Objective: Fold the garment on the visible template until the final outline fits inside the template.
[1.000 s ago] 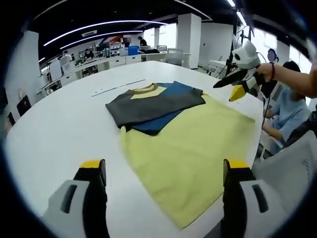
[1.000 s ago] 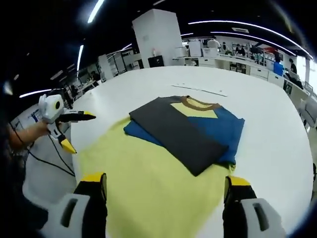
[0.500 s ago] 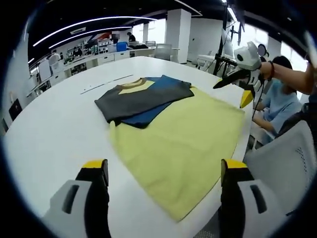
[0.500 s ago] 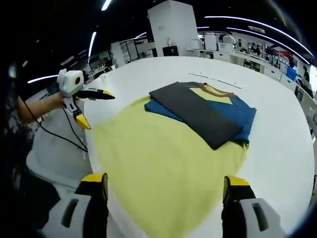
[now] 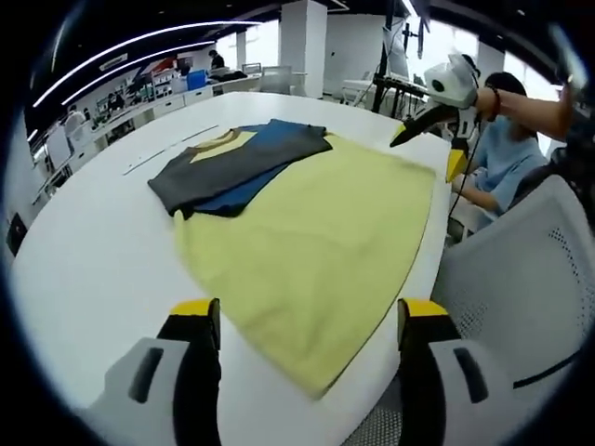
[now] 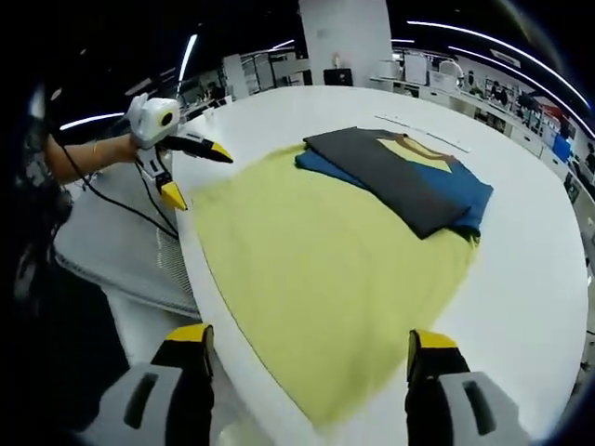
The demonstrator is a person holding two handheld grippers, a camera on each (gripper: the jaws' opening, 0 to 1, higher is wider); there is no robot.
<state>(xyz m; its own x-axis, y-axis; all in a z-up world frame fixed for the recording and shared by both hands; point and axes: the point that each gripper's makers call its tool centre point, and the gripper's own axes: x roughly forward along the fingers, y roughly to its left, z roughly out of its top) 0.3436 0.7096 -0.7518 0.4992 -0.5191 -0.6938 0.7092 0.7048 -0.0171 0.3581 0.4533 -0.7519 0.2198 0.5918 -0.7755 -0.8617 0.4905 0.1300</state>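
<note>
A garment lies flat on the white table (image 5: 84, 242). Its wide yellow part (image 5: 307, 223) (image 6: 325, 251) reaches the near table edge. The far end is folded into a dark grey and blue stack (image 5: 237, 167) (image 6: 400, 172) with a tan collar. My left gripper (image 5: 309, 316) is open above the yellow hem and holds nothing. It also shows at the cloth's left corner (image 6: 200, 177) in the right gripper view. My right gripper (image 6: 309, 339) is open too, and its jaws hang by the cloth's right corner (image 5: 423, 153) in the left gripper view.
Thin line marks (image 5: 163, 153) (image 6: 423, 130) lie on the table beyond the collar. A grey mesh chair (image 5: 530, 279) (image 6: 121, 251) stands against the table edge. A seated person in light blue (image 5: 502, 158) is behind the right gripper. Desks and pillars stand far back.
Both views have pulled back towards the table edge and tilted down, so more yellow cloth and chair show. The garment keeps its shape. Both grippers stay open.
</note>
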